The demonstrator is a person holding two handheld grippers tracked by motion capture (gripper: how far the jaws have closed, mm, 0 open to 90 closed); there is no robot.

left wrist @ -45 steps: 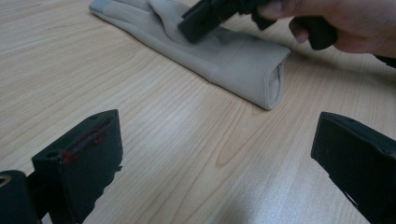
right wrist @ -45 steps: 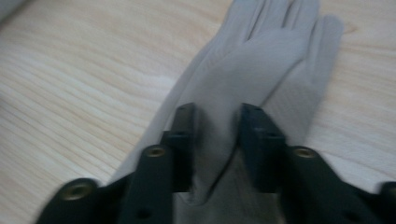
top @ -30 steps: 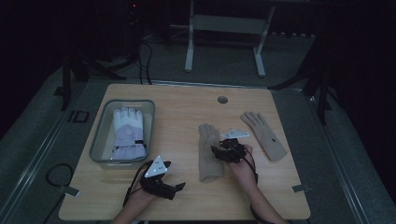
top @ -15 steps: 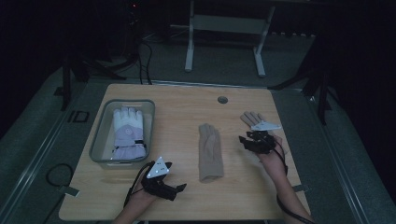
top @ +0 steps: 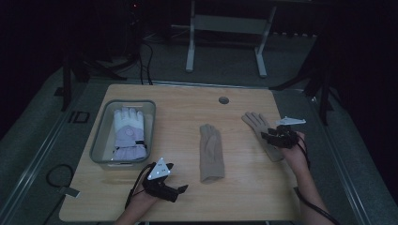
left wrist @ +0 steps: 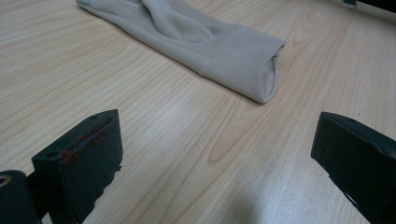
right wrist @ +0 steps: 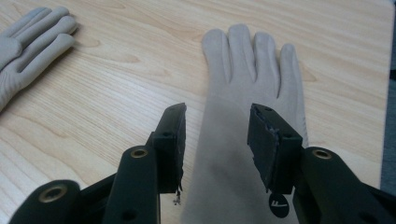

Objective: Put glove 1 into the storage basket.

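Two beige gloves lie flat on the wooden table. One beige glove is folded lengthwise at the middle, its cuff toward my left gripper. That gripper rests near the front edge with its jaws wide apart and nothing between them. The other beige glove lies spread out at the right. My right gripper hovers open just over its palm, a jaw on either side, the glove's fingers pointing away.
A grey tray at the left holds a white and lavender glove. A small round hole sits near the table's far edge. Bare wood lies between the two beige gloves and along the front.
My right gripper has moved from the middle folded glove across to the right, over the spread glove. The left gripper has stayed put.
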